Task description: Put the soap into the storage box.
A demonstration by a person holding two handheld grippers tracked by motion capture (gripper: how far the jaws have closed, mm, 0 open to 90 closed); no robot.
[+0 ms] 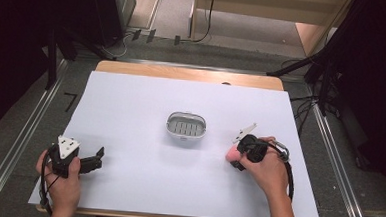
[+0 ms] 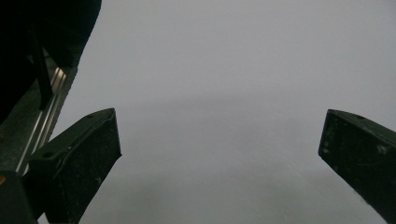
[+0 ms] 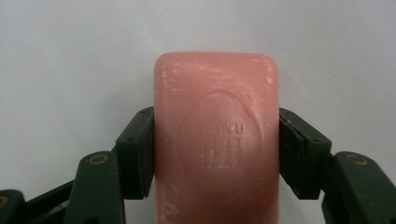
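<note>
Right gripper view gives us the close-up: the right hand-held gripper (image 3: pixel 217 154) has its two black jaws pressed against the long sides of a pink bar of soap (image 3: pixel 217 140), one pad on each flank, a firm pinch. An oval stamp with raised lettering sits on the bar's top face, though the letters are too soft to read. White paper lies behind the bar; whether the soap rests on it or hangs just above it, I cannot tell.

Up in the high view, that same right hand-held gripper (image 1: pixel 240 152) is on the right side of the surface (image 1: pixel 142 181), gripped by the person's right hand (image 1: pixel 268 167), with the pink soap (image 1: pixel 232 153) poking out at its tip, pointing toward the middle. Near the centre of the white sheet sits a small white soap dish (image 1: pixel 186 125) with a slotted grey floor, apart from the soap, up and to its left.

Over on the left, the left hand-held gripper (image 1: pixel 94 159) lies low near the front edge in the person's left hand (image 1: pixel 59 181), grey three-cornered plate on top. Left gripper view confirms it: the left hand-held gripper (image 2: pixel 219 149) has its jaws spread wide, bare white sheet between them, and a metal rail (image 2: pixel 44 126) runs along the surface's edge.
</note>
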